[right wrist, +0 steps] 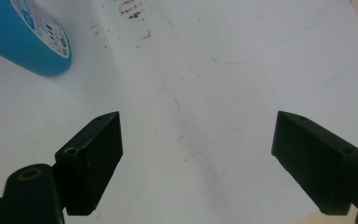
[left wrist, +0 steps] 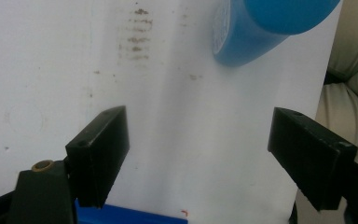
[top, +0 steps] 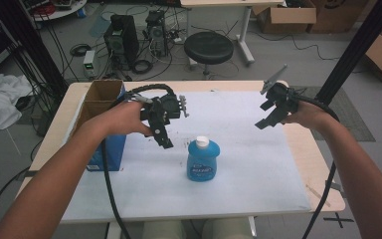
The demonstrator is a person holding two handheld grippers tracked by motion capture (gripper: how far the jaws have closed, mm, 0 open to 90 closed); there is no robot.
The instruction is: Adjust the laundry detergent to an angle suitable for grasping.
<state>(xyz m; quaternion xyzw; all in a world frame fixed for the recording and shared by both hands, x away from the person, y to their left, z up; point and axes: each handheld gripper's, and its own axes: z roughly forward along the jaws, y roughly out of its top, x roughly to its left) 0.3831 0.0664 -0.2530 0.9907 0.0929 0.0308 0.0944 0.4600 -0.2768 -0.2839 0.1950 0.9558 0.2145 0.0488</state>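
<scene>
Looking down from the high view, I see the blue bottle [top: 203, 161] standing upright near the middle of the white sheet [top: 258, 164] that covers the table [top: 298, 144], its white cap [top: 202, 142] on top. My left gripper [top: 162, 133] hangs above the sheet just to the bottle's left, pointed down and toward it; my right gripper [top: 270, 117] is held up well apart on the other side. A cardboard box [top: 101, 99] with a blue lower face sits at the left edge.

Both tools are spread wide with nothing between them. In the left gripper view the jaws stand far apart over bare sheet, and the bottle's blue body [left wrist: 261, 28] shows at the top. The right gripper view shows the same wide gap, with the bottle's labelled side [right wrist: 32, 37] off in the upper left corner.

I judge the bottle to be thin moulded plastic filled with liquid: moderately heavy for its size, smooth and fairly slippery, and likely to give under a hard squeeze. Its body looks broad and flattish, so I would close across the narrower shoulders just below the cap, where the walls are stiffer and the flare under the pads stops it sliding. Gripping the cap alone risks it twisting or tipping. The left tool is nearer and better placed for that grasp.
</scene>
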